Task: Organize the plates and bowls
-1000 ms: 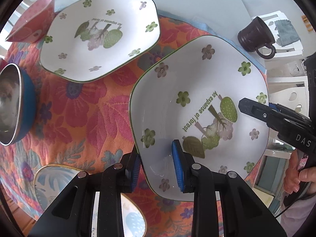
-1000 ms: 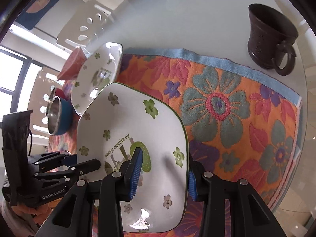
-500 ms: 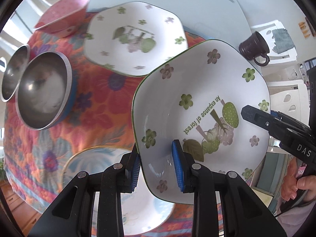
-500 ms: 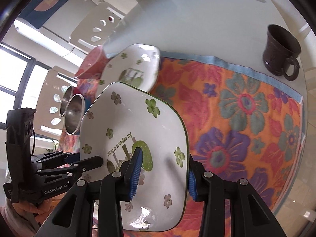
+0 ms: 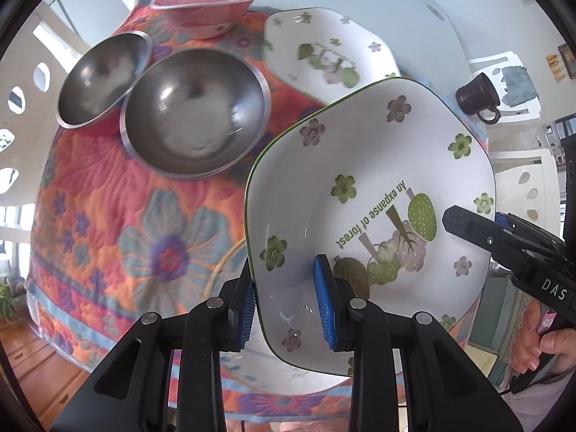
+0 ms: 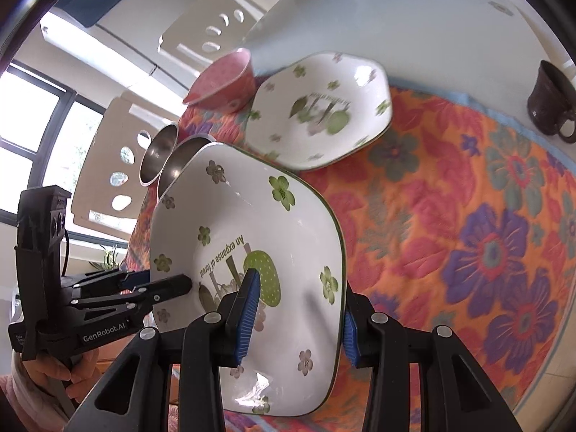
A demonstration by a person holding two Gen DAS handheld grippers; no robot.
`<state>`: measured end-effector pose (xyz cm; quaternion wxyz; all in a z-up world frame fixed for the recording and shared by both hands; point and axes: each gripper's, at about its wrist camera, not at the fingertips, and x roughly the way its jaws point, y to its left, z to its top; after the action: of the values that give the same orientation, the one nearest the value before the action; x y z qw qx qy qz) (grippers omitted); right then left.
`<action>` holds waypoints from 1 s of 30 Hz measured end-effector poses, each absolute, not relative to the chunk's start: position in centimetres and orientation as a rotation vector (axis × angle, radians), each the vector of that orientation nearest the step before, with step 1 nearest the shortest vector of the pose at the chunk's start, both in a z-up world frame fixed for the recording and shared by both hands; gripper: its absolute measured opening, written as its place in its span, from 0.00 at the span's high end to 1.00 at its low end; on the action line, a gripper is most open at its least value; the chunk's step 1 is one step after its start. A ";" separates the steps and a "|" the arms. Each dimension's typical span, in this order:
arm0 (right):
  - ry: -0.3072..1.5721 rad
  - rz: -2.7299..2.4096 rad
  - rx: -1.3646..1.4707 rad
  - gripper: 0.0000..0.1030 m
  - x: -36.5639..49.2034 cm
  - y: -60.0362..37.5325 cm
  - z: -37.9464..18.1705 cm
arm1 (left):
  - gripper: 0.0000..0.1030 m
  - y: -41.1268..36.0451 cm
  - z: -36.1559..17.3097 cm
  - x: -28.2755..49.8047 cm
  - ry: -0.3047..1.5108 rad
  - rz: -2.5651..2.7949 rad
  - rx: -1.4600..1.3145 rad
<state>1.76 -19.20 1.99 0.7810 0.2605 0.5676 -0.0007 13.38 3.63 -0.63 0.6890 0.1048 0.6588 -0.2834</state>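
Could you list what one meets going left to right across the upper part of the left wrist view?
Smaller steel bowl → larger steel bowl → pink bowl → flowered plate on the cloth → dark mug.

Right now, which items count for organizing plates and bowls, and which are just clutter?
Job:
- held floral plate, clamped by left hand-held gripper and right hand-held gripper
- second floral plate
- two steel bowls
- pink bowl
- plate underneath

Lying about:
- dark mug
- floral cloth
- white chairs
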 end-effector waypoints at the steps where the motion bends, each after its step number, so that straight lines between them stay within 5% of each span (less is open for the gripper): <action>1: 1.234 -0.001 0.563 0.61 1.8 -18.6 1.8 | 0.74 4.2 -0.8 13.4 1.478 -0.632 0.237; 30: 1.430 -0.091 0.604 0.61 -0.5 -13.1 -4.5 | 0.74 6.8 -5.2 11.3 1.612 -0.636 0.278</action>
<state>-0.54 -13.15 -4.50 0.7125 0.2726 0.6452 -0.0410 11.31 6.78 -5.22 0.6391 0.1218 0.7063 -0.2788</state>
